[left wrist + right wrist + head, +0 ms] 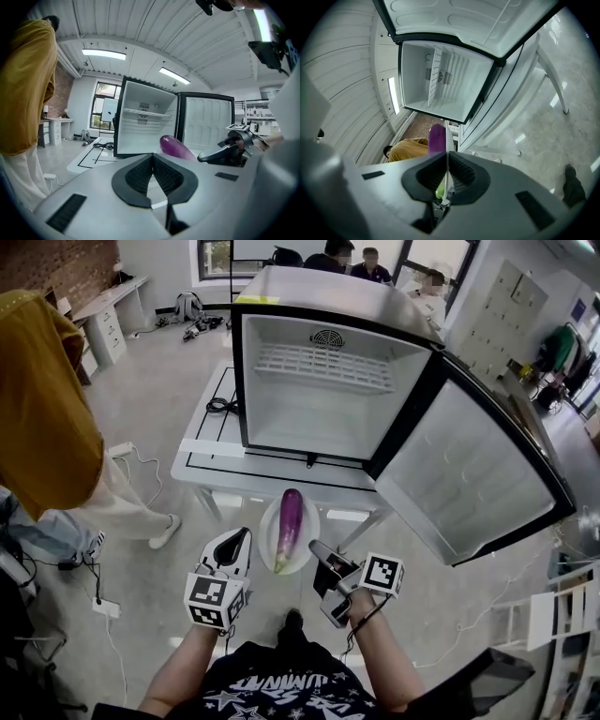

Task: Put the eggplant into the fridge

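Looking down in the head view, the eggplant [289,521] lies on a white plate [266,532] held in the air in front of the open fridge [328,381], short of the table [202,460] the fridge stands on. Its long axis points straight at the fridge opening: rounded purple end toward the fridge, green stem end away from it, toward the person. The right gripper [317,554] meets the plate at the rim on the side of the fridge door [469,474]. The left gripper [239,542] sits just beside the opposite rim and does not appear to touch it.

In the left gripper view, the left gripper's [153,157] jaw tips meet with nothing between them. The eggplant [174,146] shows beyond them, between this gripper and the fridge and a little toward the door side.

In the right gripper view, the right gripper [446,157] is pinched narrow on the plate's thin rim [448,136], seen edge-on. The eggplant [436,136] rises just past the jaws, in line with the fridge cavity [440,79], its green stem showing down between the pads.

Judging from this, the right gripper carries the load, and a straight push along the eggplant's own axis would take plate and eggplant into the fridge.
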The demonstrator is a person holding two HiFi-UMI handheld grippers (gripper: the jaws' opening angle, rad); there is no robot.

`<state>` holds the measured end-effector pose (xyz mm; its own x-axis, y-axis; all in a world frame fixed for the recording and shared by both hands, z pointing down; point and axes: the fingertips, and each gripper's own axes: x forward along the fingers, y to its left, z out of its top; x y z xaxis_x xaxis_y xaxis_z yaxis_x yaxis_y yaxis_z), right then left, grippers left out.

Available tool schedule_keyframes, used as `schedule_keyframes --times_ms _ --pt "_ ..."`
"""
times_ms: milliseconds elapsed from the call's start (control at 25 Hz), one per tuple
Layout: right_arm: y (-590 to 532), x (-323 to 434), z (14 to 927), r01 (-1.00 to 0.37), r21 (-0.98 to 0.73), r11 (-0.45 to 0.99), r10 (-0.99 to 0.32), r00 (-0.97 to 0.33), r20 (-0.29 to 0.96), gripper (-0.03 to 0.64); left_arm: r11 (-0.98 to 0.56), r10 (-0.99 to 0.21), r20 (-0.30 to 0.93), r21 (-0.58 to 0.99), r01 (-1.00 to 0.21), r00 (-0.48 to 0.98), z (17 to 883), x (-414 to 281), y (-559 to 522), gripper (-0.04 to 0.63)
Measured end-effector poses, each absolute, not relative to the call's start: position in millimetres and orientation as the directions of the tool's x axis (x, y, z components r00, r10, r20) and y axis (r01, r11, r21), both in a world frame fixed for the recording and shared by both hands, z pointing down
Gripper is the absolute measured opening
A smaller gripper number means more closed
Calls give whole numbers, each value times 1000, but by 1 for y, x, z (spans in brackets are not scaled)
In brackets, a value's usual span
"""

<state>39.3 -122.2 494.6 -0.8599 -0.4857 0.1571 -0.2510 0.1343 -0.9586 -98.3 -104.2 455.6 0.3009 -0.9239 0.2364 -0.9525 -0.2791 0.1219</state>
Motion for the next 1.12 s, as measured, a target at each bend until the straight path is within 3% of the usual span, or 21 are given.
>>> schedule_keyframes --times_ms 800,1120 --pt "-209 76 497 -196 -969 151 -397 -910 122 21 -237 -929 275 74 -969 249 460 -44 -173 9" --pt "-239 68 503 -204 -970 135 -427 -895 129 21 -258 -924 270 82 -963 271 466 -50 -206 9"
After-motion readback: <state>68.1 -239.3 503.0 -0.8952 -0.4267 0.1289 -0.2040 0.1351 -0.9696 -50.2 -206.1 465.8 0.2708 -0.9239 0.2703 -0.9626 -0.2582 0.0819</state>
